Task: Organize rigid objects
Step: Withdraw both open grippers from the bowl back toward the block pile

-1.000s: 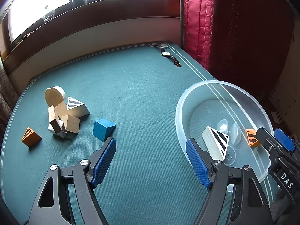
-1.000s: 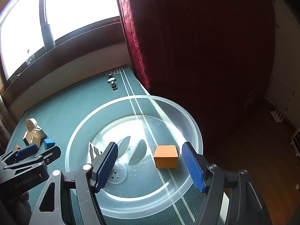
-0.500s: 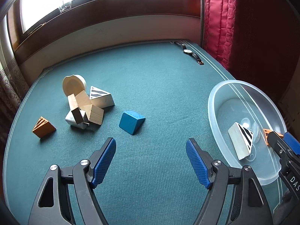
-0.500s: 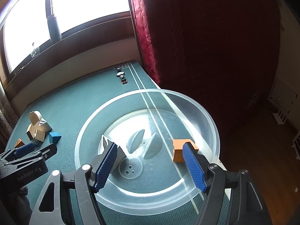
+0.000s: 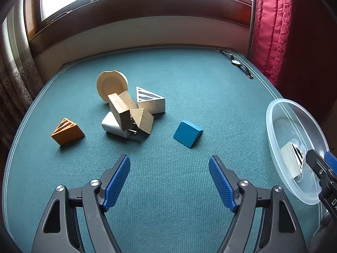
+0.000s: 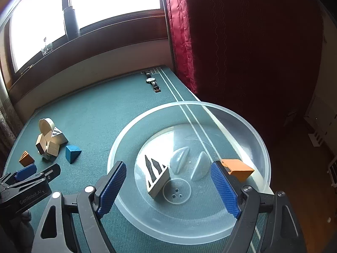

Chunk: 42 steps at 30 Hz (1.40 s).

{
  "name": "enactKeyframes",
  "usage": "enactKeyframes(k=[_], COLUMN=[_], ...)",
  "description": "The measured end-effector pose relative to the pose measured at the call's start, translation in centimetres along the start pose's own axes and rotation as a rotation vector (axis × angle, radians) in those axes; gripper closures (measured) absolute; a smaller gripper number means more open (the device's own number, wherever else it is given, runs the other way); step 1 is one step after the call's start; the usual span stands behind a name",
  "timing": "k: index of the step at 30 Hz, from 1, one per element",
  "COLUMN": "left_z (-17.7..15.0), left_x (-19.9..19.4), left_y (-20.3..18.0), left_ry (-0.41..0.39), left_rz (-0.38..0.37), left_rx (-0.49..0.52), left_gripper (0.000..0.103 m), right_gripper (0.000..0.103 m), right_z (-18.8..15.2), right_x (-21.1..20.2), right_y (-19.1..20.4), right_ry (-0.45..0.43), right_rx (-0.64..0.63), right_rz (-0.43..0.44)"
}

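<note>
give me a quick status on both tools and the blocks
Left tool open, empty, facing blue wedge. Right tool opening over bowl, orange block released. Nothing in the way.

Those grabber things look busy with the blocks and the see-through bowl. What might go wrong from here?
The clear bowl sits right at the table's edge by the red curtain; a bump from the right gripper, whose jaws are opening above it, might push it off.

The wooden pile leans loosely, so pulling one block could topple the rest.

The wristwatch lying near the far corner could get knocked.
</note>
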State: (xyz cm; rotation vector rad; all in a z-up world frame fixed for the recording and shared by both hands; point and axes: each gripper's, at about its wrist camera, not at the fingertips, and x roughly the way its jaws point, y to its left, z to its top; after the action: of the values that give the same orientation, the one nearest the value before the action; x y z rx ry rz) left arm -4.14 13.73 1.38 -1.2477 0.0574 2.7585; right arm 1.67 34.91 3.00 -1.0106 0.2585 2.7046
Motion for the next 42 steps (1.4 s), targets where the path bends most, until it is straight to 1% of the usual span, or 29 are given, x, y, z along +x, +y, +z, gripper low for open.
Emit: enactKeyframes(k=[10,15,24,34,42], left_z=[-0.2,-0.4,-0.8,-1.0,-1.1], left_x=[0.2,0.3,0.3,0.7,1.2], left_y=[3.5,5.6,9.1,12.3,14.1], left_ry=[-0.003,-0.005,-0.009,-0.004,0.009], left_rz=[0.027,0.05,0.1,0.14,0.161], left_rx=[-0.053,-0.089,-0.138,-0.195,-0.223], left_gripper=[0.025,0.025,0.025,0.025,0.025], right_gripper=[0.017,0.017,0.017,0.017,0.017], right_z=[0.7,0.8,0.4,-0.2,-0.4], right_x=[0.4,0.6,1.6,3.8,5.4], right_y=[3.7,5.6,9.7,13.2,14.7], right_ry=[0.005,0.004,0.03,0.104,0.143], right_rx=[-0.067,-0.104,-0.178,-0.222,-0.24], right_rz=[0.025,0.045,0.094,0.156,0.173])
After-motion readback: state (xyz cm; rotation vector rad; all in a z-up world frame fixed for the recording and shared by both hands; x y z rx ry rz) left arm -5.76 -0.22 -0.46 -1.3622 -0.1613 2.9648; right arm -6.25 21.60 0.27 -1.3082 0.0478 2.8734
